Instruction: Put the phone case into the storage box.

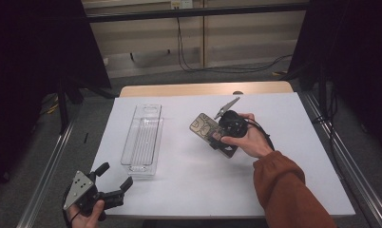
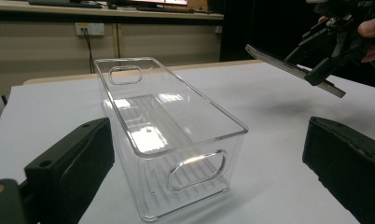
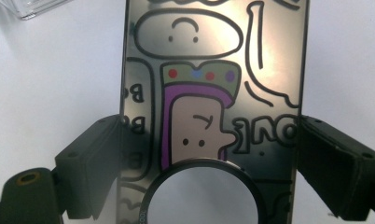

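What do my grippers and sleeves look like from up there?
Both grippers, left and right, are black with blocky two-jaw fingers. Each carries a grey three-cornered plate on top and trails a black cable. The right arm wears a rust-orange sleeve.

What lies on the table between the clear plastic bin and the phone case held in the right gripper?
Nothing: in the high view, only bare white table cover separates the clear plastic bin from the cartoon-printed phone case clamped in the right gripper.

A white table [image 1: 194,175] with a wooden strip along its far edge. A clear plastic bin [image 1: 142,140] lies lengthwise on it, toward nine o'clock.
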The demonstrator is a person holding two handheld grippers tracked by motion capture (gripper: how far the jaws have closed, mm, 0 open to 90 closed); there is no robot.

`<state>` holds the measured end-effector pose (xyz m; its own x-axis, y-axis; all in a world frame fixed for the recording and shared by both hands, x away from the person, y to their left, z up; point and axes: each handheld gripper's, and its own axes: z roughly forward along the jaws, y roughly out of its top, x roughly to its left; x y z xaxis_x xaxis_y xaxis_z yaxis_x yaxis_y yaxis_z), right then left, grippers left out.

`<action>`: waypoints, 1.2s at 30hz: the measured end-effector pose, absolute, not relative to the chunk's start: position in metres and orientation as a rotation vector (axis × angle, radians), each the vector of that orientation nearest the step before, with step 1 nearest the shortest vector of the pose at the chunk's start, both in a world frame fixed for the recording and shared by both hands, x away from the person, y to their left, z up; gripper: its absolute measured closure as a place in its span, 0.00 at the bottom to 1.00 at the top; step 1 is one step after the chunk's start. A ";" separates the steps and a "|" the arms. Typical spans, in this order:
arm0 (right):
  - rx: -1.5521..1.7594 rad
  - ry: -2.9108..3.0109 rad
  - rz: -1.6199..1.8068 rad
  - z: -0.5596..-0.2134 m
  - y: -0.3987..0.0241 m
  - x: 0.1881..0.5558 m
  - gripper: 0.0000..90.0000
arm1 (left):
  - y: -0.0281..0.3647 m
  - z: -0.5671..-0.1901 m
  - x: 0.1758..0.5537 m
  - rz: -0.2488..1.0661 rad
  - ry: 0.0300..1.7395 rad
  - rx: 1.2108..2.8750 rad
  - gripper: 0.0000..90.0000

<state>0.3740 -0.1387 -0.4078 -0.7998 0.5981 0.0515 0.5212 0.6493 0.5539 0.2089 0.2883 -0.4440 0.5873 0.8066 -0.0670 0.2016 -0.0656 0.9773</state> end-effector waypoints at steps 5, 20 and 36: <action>0.890 2.743 0.869 -0.405 -0.138 0.370 0.13 | 0.287 -0.442 0.209 0.605 0.863 1.595 0.03; 0.768 2.788 0.902 -0.399 -0.137 0.355 0.13 | 0.283 -0.437 0.214 0.511 0.760 1.650 0.04; 0.668 2.841 0.904 -0.395 -0.135 0.342 0.13 | 0.266 -0.428 0.220 0.416 0.674 1.757 0.02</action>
